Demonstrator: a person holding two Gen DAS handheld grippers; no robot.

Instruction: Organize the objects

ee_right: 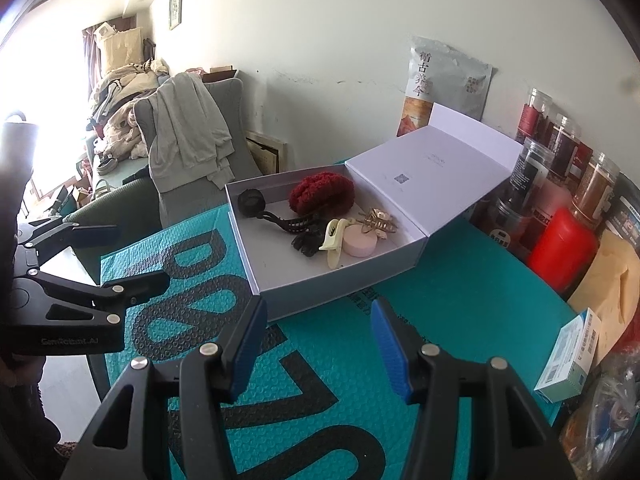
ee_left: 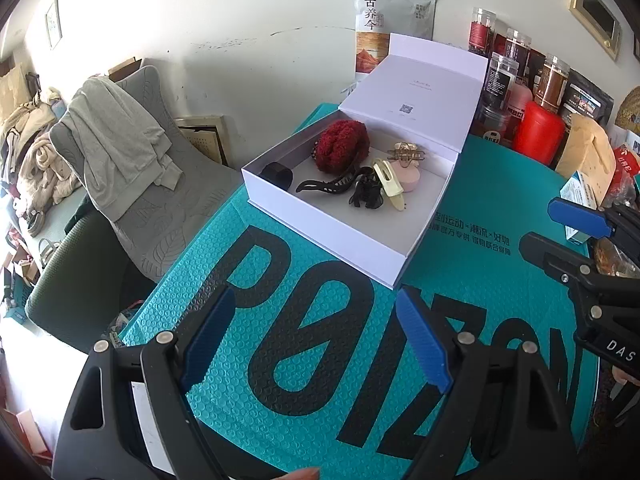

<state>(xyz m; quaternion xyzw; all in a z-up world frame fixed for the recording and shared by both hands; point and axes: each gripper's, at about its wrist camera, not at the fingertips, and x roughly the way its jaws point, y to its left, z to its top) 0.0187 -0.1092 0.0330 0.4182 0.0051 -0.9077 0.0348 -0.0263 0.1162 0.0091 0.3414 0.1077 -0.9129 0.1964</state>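
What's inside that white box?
The box holds a red scrunchie, black hair claws, a cream clip, a gold claw on a pink disc. Anything beneath them is hidden.

Open white box [ee_right: 336, 280] on teal mat [ee_right: 460, 300], right gripper [ee_right: 318, 344] empty.
Jaws stand apart over the mat at 6 o'clock. Box holds red scrunchie [ee_right: 322, 196], black claw clip [ee_right: 292, 222], cream clip [ee_right: 334, 242], pink disc [ee_right: 360, 244]. Left gripper [ee_right: 120, 256] at 9 o'clock.
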